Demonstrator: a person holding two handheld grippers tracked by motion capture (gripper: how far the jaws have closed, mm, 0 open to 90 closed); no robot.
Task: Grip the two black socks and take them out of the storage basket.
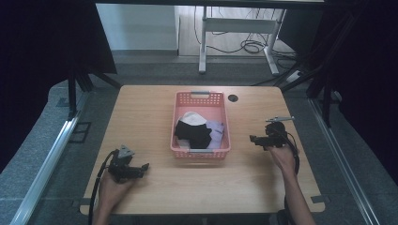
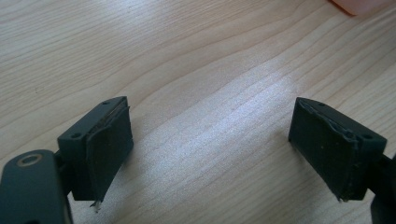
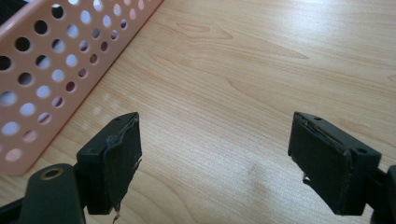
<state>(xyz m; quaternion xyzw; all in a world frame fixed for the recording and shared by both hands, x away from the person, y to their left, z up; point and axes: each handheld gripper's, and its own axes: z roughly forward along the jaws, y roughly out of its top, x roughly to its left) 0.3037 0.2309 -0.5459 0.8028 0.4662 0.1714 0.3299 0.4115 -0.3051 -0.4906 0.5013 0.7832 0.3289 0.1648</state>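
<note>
A pink perforated basket (image 1: 199,151) stands in the middle of the wooden table (image 1: 141,112). Inside it lie a black cloth (image 1: 193,133), a white piece (image 1: 193,118) and a pale lilac piece (image 1: 217,131). My left gripper (image 1: 144,167) rests low over the table to the basket's front left. Its jaws stand wide apart over bare wood (image 2: 210,140) with nothing between them. My right gripper (image 1: 253,139) hovers to the right of the basket, pointing toward it. Its jaws are open over bare wood (image 3: 215,154), and the basket's side wall (image 3: 51,60) is close on its left.
A round cable hole (image 1: 233,98) sits in the tabletop behind the basket's right corner. Beyond the table stand a white desk frame (image 1: 234,28) and loose cables on the floor (image 1: 253,46). Dark curtains hang on both sides.
</note>
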